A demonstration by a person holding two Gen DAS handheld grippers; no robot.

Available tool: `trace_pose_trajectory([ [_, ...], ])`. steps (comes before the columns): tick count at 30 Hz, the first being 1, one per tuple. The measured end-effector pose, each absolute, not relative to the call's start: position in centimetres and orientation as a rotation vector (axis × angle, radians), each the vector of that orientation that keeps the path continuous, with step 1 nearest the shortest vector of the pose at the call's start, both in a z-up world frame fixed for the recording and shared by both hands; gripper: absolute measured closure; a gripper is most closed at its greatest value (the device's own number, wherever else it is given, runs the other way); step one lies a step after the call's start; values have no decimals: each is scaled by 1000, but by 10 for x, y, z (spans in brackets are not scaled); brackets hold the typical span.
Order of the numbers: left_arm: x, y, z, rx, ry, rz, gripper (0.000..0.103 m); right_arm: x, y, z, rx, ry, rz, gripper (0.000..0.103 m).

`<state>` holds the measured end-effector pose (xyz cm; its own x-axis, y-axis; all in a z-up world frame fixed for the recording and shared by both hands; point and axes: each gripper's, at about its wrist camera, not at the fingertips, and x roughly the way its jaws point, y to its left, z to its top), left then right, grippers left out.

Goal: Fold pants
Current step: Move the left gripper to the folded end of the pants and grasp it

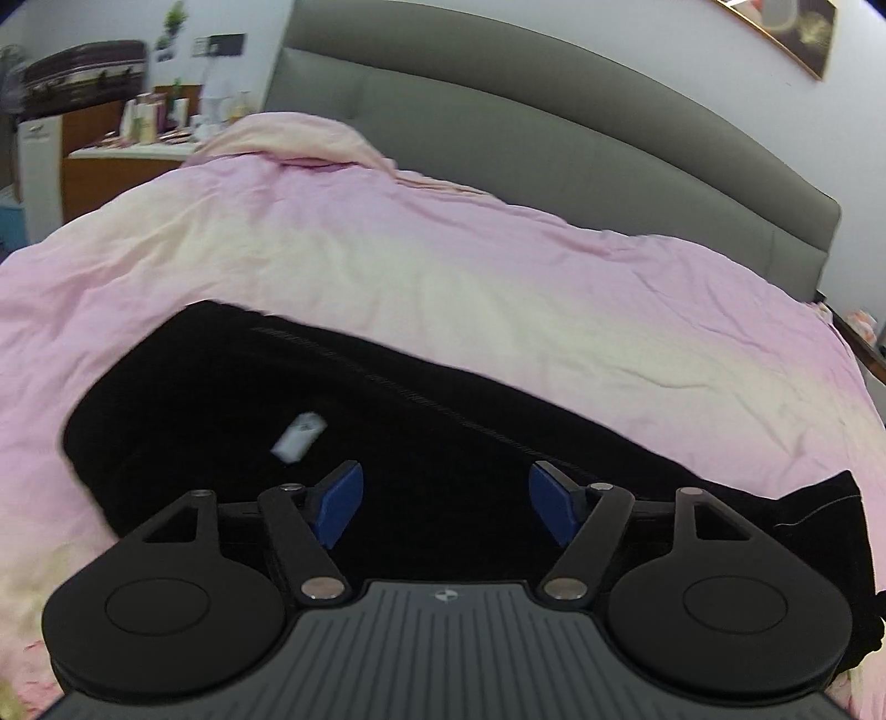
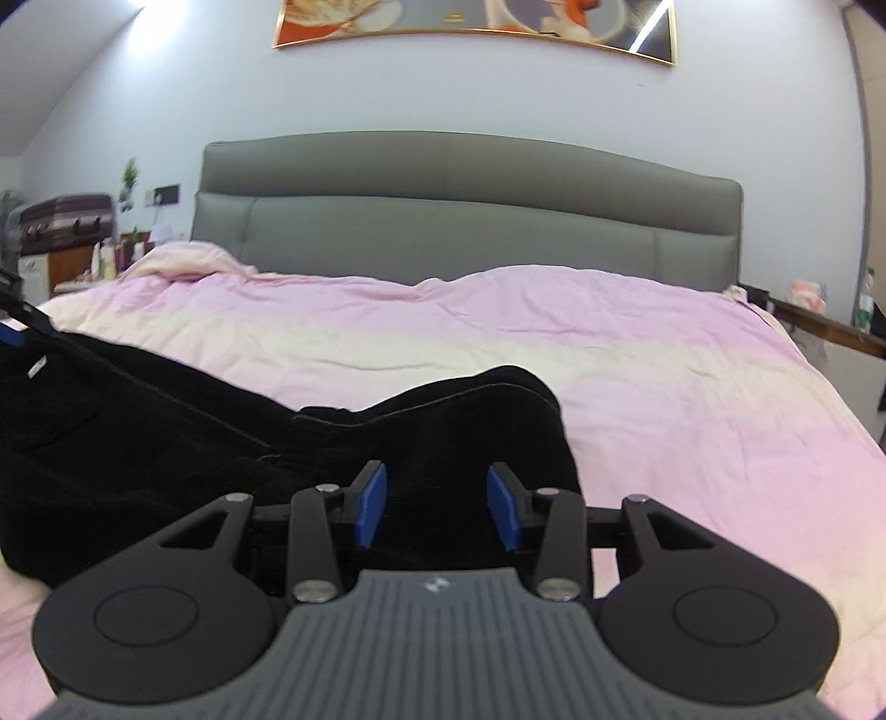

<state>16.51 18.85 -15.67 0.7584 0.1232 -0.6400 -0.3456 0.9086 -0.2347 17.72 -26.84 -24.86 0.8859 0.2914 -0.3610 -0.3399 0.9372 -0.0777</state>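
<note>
**One pair of black pants on a pink bed, two grippers over it**

We count one pair of pants (image 1: 232,399), two grippers, one bed, one headboard (image 2: 470,221) and one framed picture (image 2: 470,25) on the wall above it. The pants are black, soft and slightly fuzzy, with a line of pale stitching running along a seam and one small white tag (image 1: 299,435) lying on the fabric. They lie spread across the near part of the pink duvet (image 1: 443,249), reaching from side to side in front of us, with one end bunched into a raised hump in the right wrist view.

Our left gripper (image 1: 446,507) hovers over the black cloth with its blue pads wide apart and nothing between them. Our right gripper (image 2: 437,507) sits at the humped end of the pants (image 2: 166,432); its pads stand partly apart, with cloth behind and between them, but we cannot tell whether they press on it.

To the far left we see one cluttered wooden dresser (image 1: 111,160) beside the bed.
</note>
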Motion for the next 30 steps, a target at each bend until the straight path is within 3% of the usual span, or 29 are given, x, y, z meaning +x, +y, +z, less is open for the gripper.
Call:
trace_pose_trajectory([
  [7, 111, 285, -169, -501, 690, 363, 18, 171, -252, -249, -240, 345, 344, 62],
  [13, 95, 315, -191, -560, 718, 333, 17, 162, -218, -239, -345, 320, 348, 61],
  [15, 94, 321, -197, -583, 715, 297, 17, 153, -196, -232, -368, 297, 378, 56],
  [23, 105, 335, -209, -669, 689, 167, 14, 153, -58, -226, -261, 380, 522, 56],
  [30, 105, 351, -234, -751, 691, 152, 13, 163, 87, -237, -335, 459, 656, 56],
])
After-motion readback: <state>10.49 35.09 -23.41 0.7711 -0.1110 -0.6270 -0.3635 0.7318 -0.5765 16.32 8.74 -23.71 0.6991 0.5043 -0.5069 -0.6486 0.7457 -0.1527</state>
